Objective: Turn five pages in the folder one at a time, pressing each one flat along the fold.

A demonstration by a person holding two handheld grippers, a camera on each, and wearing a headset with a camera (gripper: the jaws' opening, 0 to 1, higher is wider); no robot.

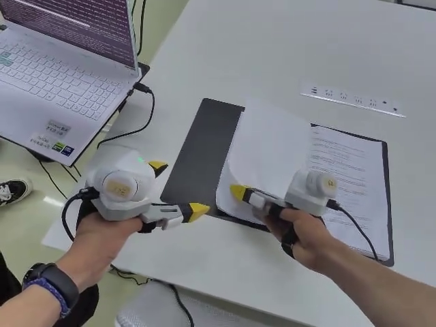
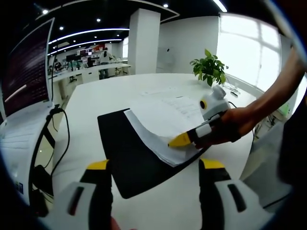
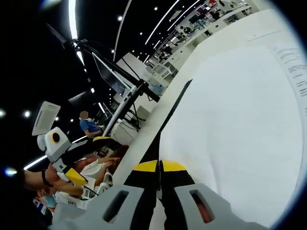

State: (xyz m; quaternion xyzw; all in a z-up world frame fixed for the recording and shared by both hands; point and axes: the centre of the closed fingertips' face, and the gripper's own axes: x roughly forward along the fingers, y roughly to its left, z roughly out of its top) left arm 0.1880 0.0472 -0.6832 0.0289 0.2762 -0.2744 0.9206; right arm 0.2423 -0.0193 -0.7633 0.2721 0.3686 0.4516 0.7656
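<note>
Tightly pressed together, the jaws of the right gripper (image 1: 238, 193) (image 3: 158, 166) pinch the near corner of one white page (image 1: 272, 146); its two yellow tips meet with hardly a gap in the right gripper view. The right hand (image 1: 306, 235) grips it from behind, with the forearm coming in from the lower right and the gripper pointing left and lying low over the folder. From the left gripper view the same gripper (image 2: 181, 140) shows with its tip on the curled edge of the page (image 2: 158, 124).

That single page is lifted and bowed upward, its free edge hanging over the middle of the folder (image 1: 201, 153). There is one folder, black and open, lying near the desk's front edge. Its left cover is bare, and its right half holds a printed sheet lying flat.

Left of the folder, the left gripper (image 1: 178, 189) (image 2: 154, 165) hangs just past the desk's near edge with its two jaws spread wide, nothing between them, and pointing toward the folder. The left hand (image 1: 102, 238) holds it from below, with a dark watch (image 1: 51, 283) on the wrist.

On the white desk (image 1: 272, 41) one laptop (image 1: 61, 61) stands open at the far left corner, with a black cable (image 1: 146, 112) plugged into its side. One socket strip (image 1: 351, 100) is set into the desk beyond the folder. A potted plant (image 2: 209, 69) stands at the far edge.
</note>
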